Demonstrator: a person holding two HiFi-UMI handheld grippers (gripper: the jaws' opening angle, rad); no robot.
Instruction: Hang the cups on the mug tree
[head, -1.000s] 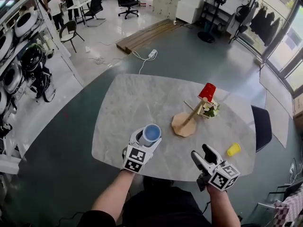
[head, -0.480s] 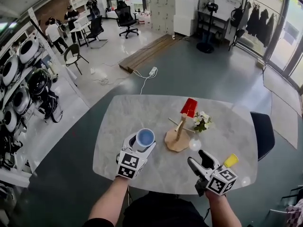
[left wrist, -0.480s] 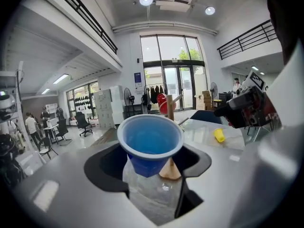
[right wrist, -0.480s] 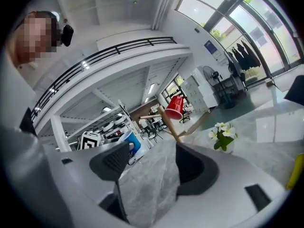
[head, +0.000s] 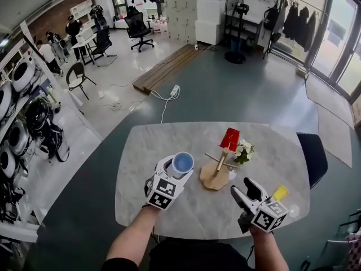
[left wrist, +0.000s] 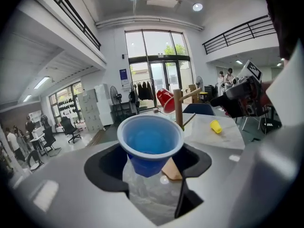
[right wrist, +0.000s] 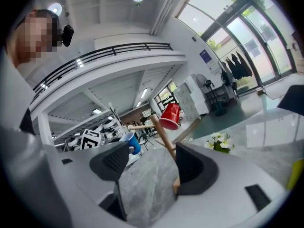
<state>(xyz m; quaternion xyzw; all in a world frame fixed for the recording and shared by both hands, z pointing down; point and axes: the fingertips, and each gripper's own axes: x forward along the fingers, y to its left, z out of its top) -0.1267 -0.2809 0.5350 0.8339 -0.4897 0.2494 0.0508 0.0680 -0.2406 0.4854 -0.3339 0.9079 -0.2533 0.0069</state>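
Blue cup (head: 182,164) is upright, mouth up, above the table (head: 163,143), with my left gripper (head: 176,169) clamped wide on its tapered wall just under the rim. The mug tree (head: 220,167) stands at its 3 o'clock: a bare wooden post with slanted pegs on a round base. A glossy red cup (head: 229,139) is upturned on the 1 o'clock peg. My right gripper (head: 243,189) hangs at the tree's 5 o'clock, jaws apart and holding nothing, with the yellow cup (head: 279,192) just beside it at its 3 o'clock. The blue cup looks like thin, smooth plastic, so I judge that tipping it over a peg could let it slip or buckle, and a bump could topple the light tree.
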